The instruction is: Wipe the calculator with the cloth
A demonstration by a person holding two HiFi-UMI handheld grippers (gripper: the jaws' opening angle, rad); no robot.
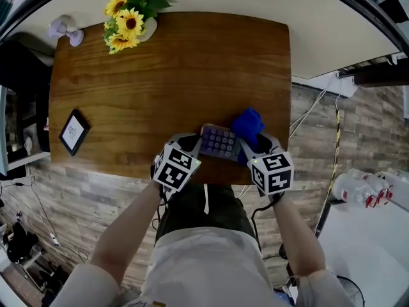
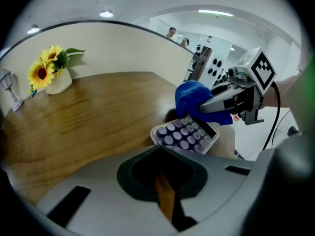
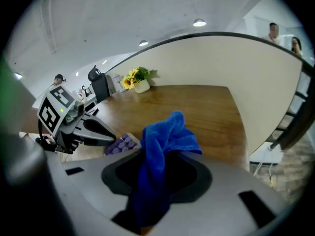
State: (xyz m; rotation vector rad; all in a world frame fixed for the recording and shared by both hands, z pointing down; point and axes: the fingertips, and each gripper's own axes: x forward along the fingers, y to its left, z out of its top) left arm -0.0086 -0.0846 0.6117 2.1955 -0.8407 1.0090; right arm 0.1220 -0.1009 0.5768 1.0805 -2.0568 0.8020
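Observation:
The calculator (image 1: 219, 142), white with purple keys, is at the front edge of the wooden table (image 1: 166, 75). My left gripper (image 1: 198, 148) is shut on its left end; in the left gripper view the calculator (image 2: 185, 133) juts out, tilted, from the jaw tips (image 2: 162, 149). My right gripper (image 1: 250, 148) is shut on a blue cloth (image 1: 248, 125), which bunches up at the calculator's right end. In the right gripper view the cloth (image 3: 165, 146) hangs out of the jaws, with the calculator (image 3: 121, 144) and left gripper (image 3: 91, 132) just to its left.
Sunflowers in a white vase (image 1: 130, 22) and a small pale lamp (image 1: 66, 31) stand at the table's far left. A black framed tablet (image 1: 74, 132) lies near the left edge. Cables (image 1: 335, 146) run over the floor at the right.

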